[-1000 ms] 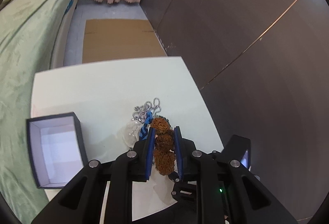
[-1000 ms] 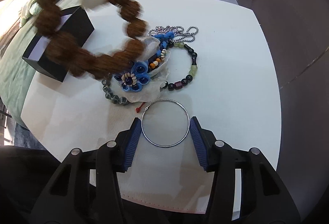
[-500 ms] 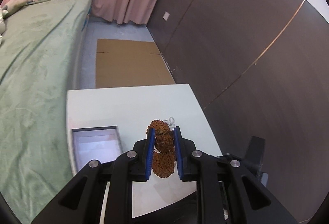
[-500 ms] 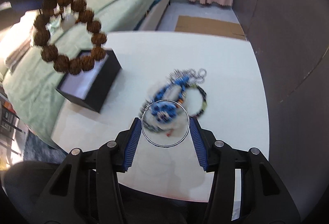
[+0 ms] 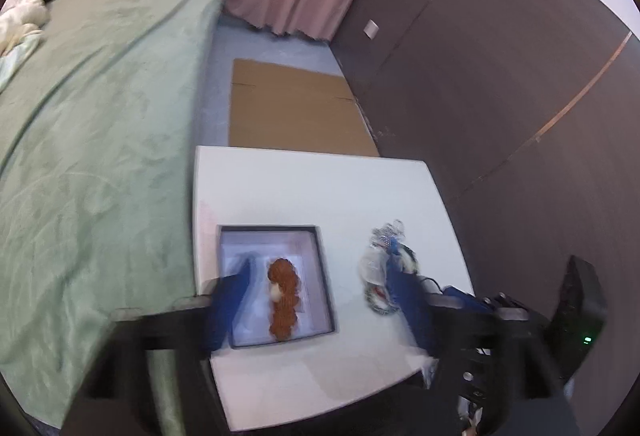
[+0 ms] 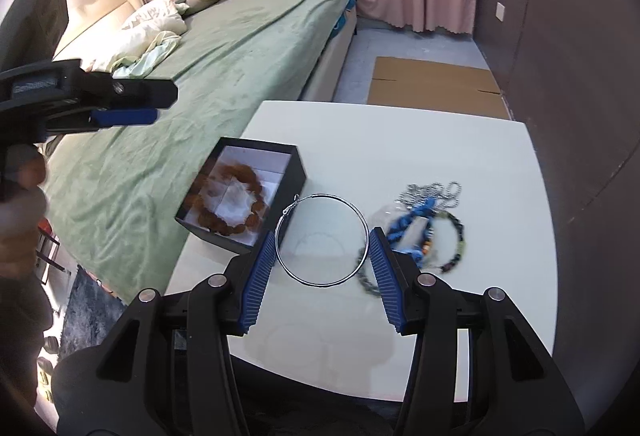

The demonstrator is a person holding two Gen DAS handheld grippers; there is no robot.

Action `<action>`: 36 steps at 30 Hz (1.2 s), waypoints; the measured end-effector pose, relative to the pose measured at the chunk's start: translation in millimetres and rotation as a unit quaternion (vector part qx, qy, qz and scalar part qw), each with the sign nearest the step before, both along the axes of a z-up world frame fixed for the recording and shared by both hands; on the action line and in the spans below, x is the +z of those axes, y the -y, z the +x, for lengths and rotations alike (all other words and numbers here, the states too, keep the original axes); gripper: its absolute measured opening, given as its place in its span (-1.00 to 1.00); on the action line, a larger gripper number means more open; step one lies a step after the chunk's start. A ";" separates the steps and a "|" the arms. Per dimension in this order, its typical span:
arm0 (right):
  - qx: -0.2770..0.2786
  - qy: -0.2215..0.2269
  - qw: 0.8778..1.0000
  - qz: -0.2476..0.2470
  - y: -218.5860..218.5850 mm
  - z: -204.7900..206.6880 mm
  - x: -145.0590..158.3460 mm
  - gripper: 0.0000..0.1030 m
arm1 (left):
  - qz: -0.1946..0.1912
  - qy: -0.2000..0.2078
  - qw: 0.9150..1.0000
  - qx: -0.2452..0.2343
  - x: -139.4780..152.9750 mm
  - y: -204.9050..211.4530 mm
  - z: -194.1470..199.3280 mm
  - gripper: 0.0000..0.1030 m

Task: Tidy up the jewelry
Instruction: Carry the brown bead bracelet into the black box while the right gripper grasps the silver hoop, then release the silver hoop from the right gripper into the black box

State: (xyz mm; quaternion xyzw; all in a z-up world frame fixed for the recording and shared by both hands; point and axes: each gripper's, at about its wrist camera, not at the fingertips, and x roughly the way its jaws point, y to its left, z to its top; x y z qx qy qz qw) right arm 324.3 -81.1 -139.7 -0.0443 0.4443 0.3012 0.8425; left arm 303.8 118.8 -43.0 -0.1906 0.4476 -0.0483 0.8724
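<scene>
In the left wrist view, your left gripper (image 5: 320, 296) is hovering with fingers spread wide over the black box (image 5: 326, 276) near the table's (image 5: 320, 187) left edge; the brown bead bracelet (image 5: 283, 300) is lying inside it.

In the right wrist view, your right gripper (image 6: 322, 256) is pinching the silver hoop (image 6: 322, 239) across its width above the table. Be carrying it level toward the box, releasing only over the bracelet, clear of the tangled jewelry pile (image 6: 428, 224) near the right edge.
</scene>
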 end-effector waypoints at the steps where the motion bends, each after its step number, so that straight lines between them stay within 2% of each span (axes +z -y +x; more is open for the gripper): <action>1: 0.004 0.000 1.000 0.001 -4.8 -0.7 0.6 -0.04 | 0.005 0.007 1.000 0.005 0.9 -4.0 -2.7 0.50; 4: 0.014 0.000 1.000 0.005 -19.2 -2.2 2.3 -0.04 | 0.008 0.002 1.000 0.017 -0.4 -21.8 -11.6 0.51; 6: 0.020 -0.002 1.000 0.009 -30.7 -1.0 2.2 -0.04 | 0.017 0.004 0.999 0.027 0.7 -33.0 -21.0 0.69; 9: 0.028 -0.004 0.999 0.017 -46.5 0.5 3.4 -0.03 | 0.025 0.013 0.999 0.037 3.7 -47.4 -35.0 0.80; 17: 0.050 -0.016 0.998 0.045 -87.9 10.5 8.1 0.01 | 0.041 0.011 0.998 0.056 11.6 -67.3 -57.6 0.83; 18: 0.050 -0.022 0.997 0.051 -91.9 14.4 7.1 0.11 | 0.041 0.011 0.997 0.058 12.4 -68.9 -58.7 0.83; 19: 0.050 -0.028 0.997 0.057 -95.2 18.5 5.5 0.48 | 0.042 0.012 0.997 0.061 13.2 -70.2 -60.4 0.83; 20: 0.049 -0.028 0.996 0.063 -96.7 22.2 4.0 0.72 | 0.043 0.012 0.997 0.064 14.3 -71.4 -62.6 0.83; 22: 0.037 -0.019 0.997 0.061 -93.5 26.2 2.7 0.73 | 0.044 0.012 0.997 0.066 14.9 -70.9 -65.3 0.83; 25: 0.019 -0.041 0.996 0.074 -77.6 31.2 -0.4 0.73 | 0.049 0.012 0.997 0.063 15.3 -66.1 -66.8 0.83; 29: -0.001 -0.037 0.997 0.066 -52.5 27.4 1.3 0.73 | 0.047 0.013 0.997 0.058 14.5 -53.9 -60.2 0.83; 36: -0.038 -0.036 0.995 0.085 14.7 13.5 8.7 0.73 | 0.045 0.016 0.999 0.025 13.0 -12.6 -43.8 0.83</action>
